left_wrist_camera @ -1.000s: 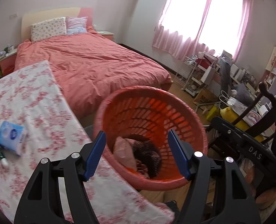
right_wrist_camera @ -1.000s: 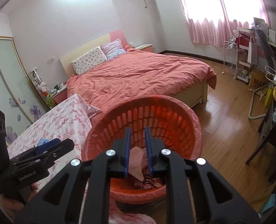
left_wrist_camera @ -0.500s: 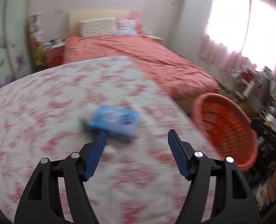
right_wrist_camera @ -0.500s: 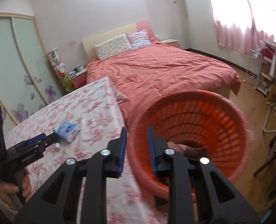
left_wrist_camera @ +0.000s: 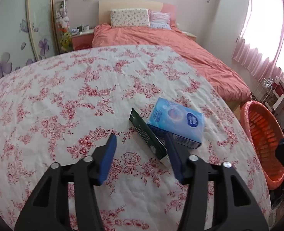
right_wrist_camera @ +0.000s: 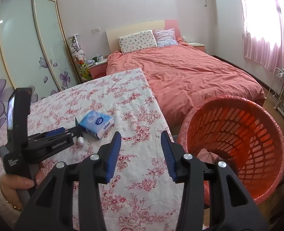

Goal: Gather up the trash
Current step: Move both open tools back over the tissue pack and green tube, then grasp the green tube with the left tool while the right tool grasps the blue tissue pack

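Both wrist cameras look down across the floral table [left_wrist_camera: 84, 88] toward the bed [right_wrist_camera: 190, 73], the left close over the tissue pack [left_wrist_camera: 177, 124], the right farther back, sharing pack and basket [right_wrist_camera: 236, 134].

A blue tissue pack [left_wrist_camera: 177, 124] with a white oval logo lies flat on the floral-clothed worktop [left_wrist_camera: 68, 100], right of centre in the left wrist frame. A dark green tube [left_wrist_camera: 147, 135] with a white cap end lies against its left side, running diagonally toward the lower centre of the frame. An orange slotted basket [right_wrist_camera: 236, 140], lined with thin plastic and holding crumpled scraps at the bottom, stands off the worktop's edge at the right of the right wrist frame.
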`<action>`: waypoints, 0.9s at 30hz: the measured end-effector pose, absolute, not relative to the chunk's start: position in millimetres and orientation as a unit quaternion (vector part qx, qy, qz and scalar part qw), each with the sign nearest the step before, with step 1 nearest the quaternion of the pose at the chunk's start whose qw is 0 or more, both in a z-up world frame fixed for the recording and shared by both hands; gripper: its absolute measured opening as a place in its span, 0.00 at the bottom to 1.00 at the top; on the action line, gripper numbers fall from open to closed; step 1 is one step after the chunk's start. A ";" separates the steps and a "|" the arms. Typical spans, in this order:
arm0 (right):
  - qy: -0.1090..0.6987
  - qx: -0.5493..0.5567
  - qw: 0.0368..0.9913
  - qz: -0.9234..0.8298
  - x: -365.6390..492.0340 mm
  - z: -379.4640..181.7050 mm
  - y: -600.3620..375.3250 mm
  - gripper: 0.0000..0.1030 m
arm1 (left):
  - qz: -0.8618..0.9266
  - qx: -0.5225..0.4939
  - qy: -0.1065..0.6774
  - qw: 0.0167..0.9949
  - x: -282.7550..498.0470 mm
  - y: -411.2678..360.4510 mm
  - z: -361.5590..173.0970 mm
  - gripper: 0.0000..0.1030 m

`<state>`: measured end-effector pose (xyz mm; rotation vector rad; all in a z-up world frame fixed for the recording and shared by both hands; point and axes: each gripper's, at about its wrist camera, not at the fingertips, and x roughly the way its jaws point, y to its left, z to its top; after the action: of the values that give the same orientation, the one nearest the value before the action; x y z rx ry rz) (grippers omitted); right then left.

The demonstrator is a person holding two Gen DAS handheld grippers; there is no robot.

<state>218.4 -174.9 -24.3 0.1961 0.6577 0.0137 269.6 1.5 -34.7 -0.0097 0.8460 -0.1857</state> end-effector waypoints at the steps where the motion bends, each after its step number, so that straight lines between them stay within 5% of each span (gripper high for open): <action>1: 0.325 0.096 0.941 0.007 219.0 -25.9 -174.7 0.42 | -0.091 -0.009 0.412 0.907 271.0 1.5 -35.7 0.48; 7: 0.333 0.097 0.938 0.004 220.2 -33.0 -176.9 0.42 | -0.095 -0.007 0.422 0.901 269.5 1.5 -36.1 0.30; 27: 0.340 0.104 0.935 0.010 221.0 -35.5 -175.1 0.43 | -0.090 0.013 0.426 0.900 267.7 -5.6 -39.3 0.18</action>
<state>221.0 -175.1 -35.5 0.2117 0.6944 0.0205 267.7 -5.6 -39.3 0.0270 0.8811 -0.1870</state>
